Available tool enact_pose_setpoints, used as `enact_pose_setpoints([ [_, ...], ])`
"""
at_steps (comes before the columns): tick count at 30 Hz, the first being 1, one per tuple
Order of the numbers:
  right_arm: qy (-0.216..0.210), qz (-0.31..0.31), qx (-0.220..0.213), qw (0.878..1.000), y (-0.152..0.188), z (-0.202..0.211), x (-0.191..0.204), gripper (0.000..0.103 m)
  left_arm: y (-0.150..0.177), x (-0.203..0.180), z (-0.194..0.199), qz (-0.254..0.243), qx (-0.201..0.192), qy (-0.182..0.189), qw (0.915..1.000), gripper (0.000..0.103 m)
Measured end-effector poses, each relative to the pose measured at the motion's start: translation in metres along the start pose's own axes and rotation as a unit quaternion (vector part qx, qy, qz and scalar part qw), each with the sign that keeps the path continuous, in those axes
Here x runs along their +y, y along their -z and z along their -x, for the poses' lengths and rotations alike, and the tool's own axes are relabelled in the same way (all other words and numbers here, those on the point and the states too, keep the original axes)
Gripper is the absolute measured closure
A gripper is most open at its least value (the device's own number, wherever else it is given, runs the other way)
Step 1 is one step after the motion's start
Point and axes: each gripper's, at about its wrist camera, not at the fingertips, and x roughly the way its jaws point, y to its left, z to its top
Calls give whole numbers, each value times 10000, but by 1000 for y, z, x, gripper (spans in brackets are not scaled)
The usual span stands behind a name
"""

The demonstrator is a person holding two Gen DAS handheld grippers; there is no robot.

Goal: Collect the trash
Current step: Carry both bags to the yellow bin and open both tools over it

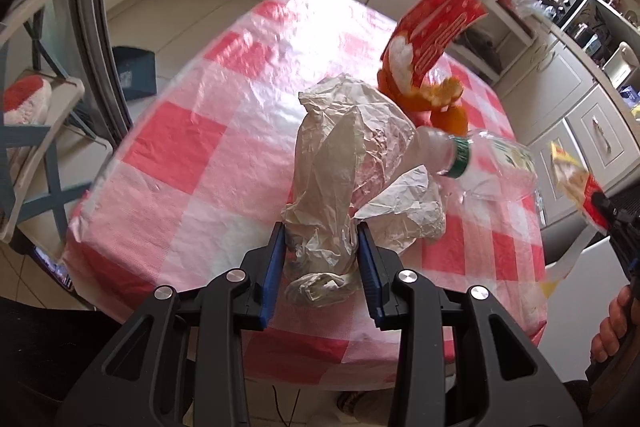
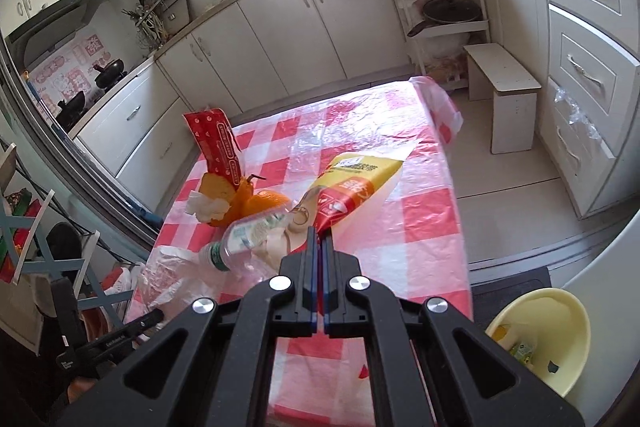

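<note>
The left gripper is clamping a crumpled whitish plastic bag between its blue pads; the bag is bulging upward and outward past the pads, and its lower end is lying on the checked tablecloth. The right gripper is pinching the red corner of a yellow and red snack wrapper, with its jaws pressed nearly together on the thin film. The wrapper is hanging above the table, clear of the cloth, as the left wrist view shows at its right edge.

The remaining trash is lying in a loose group near the table's middle. A clear plastic bottle with a green cap band is lying on its side just beside the bag. Orange peel is sitting behind the bottle, with a wad of white tissue against it. A red carton is standing tilted over the peel.

A pale yellow basin is standing on the floor to the right of the table, holding a few scraps. A small white stool is standing beyond the table's far corner, near the drawers.
</note>
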Motion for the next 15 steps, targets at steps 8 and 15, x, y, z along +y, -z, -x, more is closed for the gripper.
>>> enact_pose_setpoints([
  [8, 152, -72, -73, 9998, 3, 16, -19, 101, -4, -1, 25, 26, -651, 141, 9978, 70],
  [15, 253, -3, -120, 9996, 4, 22, -23, 101, -4, -4, 26, 15, -670, 209, 9975, 70],
])
